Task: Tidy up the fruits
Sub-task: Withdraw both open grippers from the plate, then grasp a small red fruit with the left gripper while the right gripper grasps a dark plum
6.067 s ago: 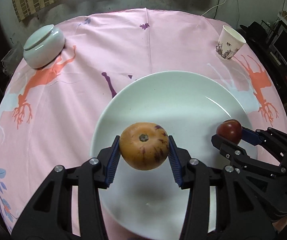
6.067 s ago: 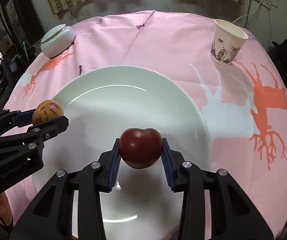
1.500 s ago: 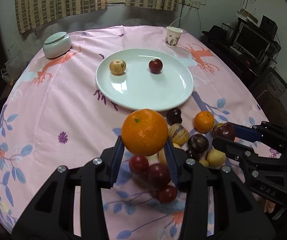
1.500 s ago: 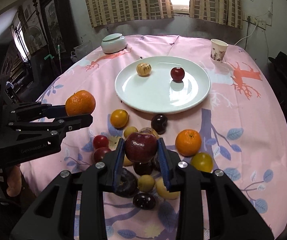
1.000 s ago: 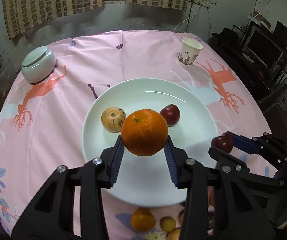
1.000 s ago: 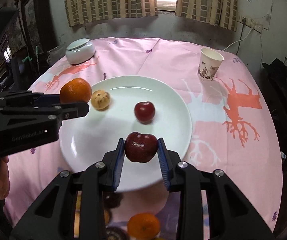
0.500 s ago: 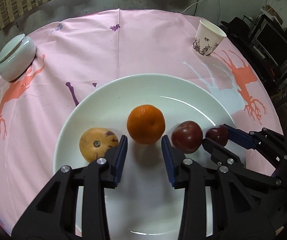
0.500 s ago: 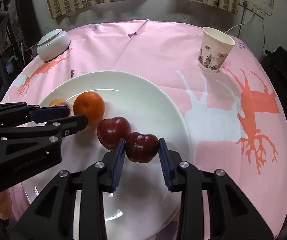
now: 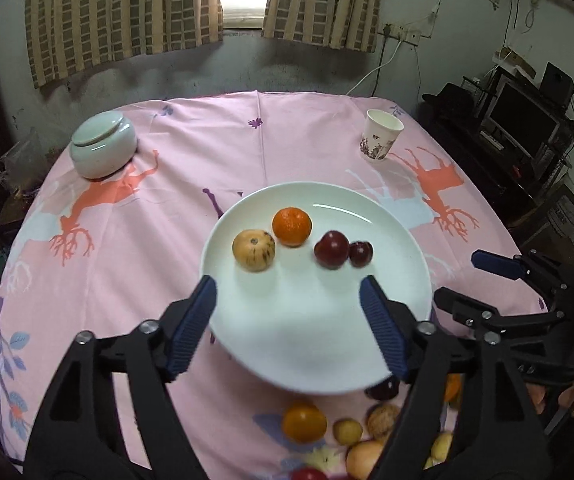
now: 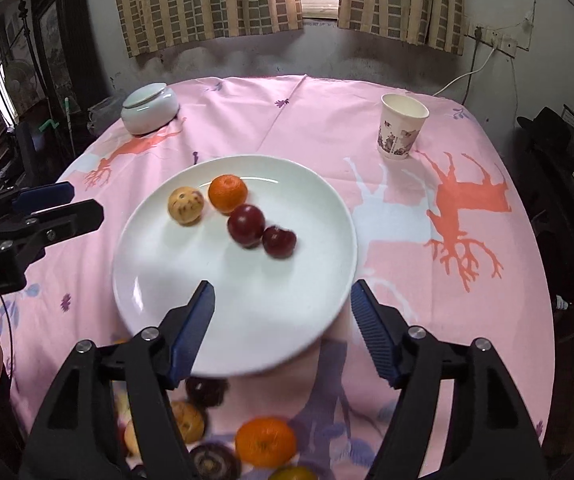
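Note:
A white plate [image 9: 391,216] [image 10: 327,216] on the pink tablecloth carries a speckled yellow fruit [image 9: 254,250] [image 10: 185,205], an orange [image 9: 291,227] [image 10: 228,194], a large dark red fruit [image 9: 331,249] [image 10: 246,221] and a smaller dark red fruit [image 9: 361,255] [image 10: 279,242]. My left gripper [image 9: 289,304] hovers over the plate's near half, jaws opening, nothing between them. My right gripper [image 10: 281,306] hangs over the plate's near edge, jaws opening and empty. Each gripper shows in the other's view, the right gripper [image 9: 475,280] at the right edge and the left gripper [image 10: 75,204] at the left.
Several loose fruits [image 9: 303,420] [image 10: 265,442] lie on the cloth in front of the plate. A lidded white jar [image 9: 103,144] [image 10: 150,108] stands at the back left, a paper cup [image 9: 381,140] [image 10: 401,126] at the back right. Shelves and a monitor [image 9: 523,120] stand right of the table.
Both grippers let go of their fruit: the orange and the smaller dark red fruit now rest on the plate. Both have opened wide and drawn back and up from the plate.

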Motion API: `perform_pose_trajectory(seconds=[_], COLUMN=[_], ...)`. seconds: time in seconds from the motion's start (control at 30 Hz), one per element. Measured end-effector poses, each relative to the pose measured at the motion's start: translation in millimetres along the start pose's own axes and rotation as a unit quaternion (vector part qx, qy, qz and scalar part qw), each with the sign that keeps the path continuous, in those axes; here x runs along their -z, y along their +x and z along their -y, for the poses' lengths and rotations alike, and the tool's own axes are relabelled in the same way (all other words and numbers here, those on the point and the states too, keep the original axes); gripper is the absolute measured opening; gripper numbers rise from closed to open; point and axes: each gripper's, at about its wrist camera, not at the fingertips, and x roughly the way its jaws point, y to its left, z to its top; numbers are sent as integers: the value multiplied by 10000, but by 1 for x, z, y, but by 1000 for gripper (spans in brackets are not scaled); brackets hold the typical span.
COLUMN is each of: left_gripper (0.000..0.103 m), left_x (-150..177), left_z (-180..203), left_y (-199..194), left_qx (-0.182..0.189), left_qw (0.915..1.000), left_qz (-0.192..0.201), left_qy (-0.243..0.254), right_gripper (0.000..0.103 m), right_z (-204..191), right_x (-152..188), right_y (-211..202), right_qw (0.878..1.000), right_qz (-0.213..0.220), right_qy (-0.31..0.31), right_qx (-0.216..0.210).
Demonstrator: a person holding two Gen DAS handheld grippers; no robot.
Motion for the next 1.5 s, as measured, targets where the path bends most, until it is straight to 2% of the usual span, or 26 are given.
perform_pose_trajectory(seconds=[0.03, 0.07, 0.13, 0.2, 0.37, 0.5, 0.57, 0.6, 0.63, 0.67, 0.73, 0.8, 0.97, 1.0, 1.03, 1.37, 1.43, 1.47, 1.5], left_gripper=[95, 97, 97, 100, 101, 101, 101, 101, 101, 101, 101, 101, 101, 101, 101, 100, 91, 85, 83], left_x=[14, 31, 63, 98, 170, 201, 209, 212, 214, 215, 217, 219, 221, 220, 219, 218, 218, 218, 218], left_z=[2, 3, 6, 7, 11, 16, 18, 19, 19, 20, 21, 22, 24, 25, 25, 33, 31, 31, 32], left_y=[-13, -26, -43, -56, -60, -59, -60, -60, -60, -60, -59, -58, -55, -52, -50, -31, -23, -20, -20], left_qx=[-25, -105, -333, -373, -519, -682, -615, -573, -524, -498, -459, -403, -294, -261, -228, 10, 15, 243, 245], left_qw=[10000, 9998, 9992, 9990, 9986, 9968, 9969, 9971, 9973, 9974, 9975, 9976, 9976, 9976, 9976, 9970, 9969, 9961, 9965], left_qz=[76, 154, 233, 252, -23, -223, -283, -308, -346, -374, -421, -458, -544, -574, -604, -748, -783, -852, -804], left_qy=[16, 33, 62, -8, 37, 356, 401, 392, 380, 362, 327, 330, 309, 289, 264, 175, 90, 26, 16], right_gripper=[86, 89, 93, 98, 98, 98, 98, 94, 81, 74, 54, 48, 46, 38, 35, 34, 34, 34, 34], right_z=[-2, -5, -11, -19, -31, -36, -47, -54, -60, -65, -71, -72, -70, -70, -70, -62, -57, -56, -55], right_x=[14, 29, 59, 91, 166, 194, 198, 199, 197, 197, 197, 198, 200, 200, 200, 203, 204, 205, 205], right_y=[-15, -27, -50, -66, -81, -74, -79, -81, -82, -81, -72, -60, -41, -36, -31, -61, -62, -62, -62], right_qw=[10000, 9999, 9997, 9994, 9974, 9959, 9972, 9977, 9979, 9981, 9988, 9989, 9989, 9987, 9983, 9978, 9972, 9969, 9967], right_qz=[23, 46, 145, 203, 205, -49, 60, 125, 161, 161, 37, -136, -287, -325, -357, -135, -146, -153, -163], right_qy=[31, 69, 114, 187, 683, 830, 658, 521, 427, 338, 250, 218, 261, 254, 268, 495, 579, 610, 629], right_qx=[-64, -111, -148, -186, -143, -355, -361, -406, -456, -480, -418, -388, -277, -297, -387, -426, -451, -470, -490])
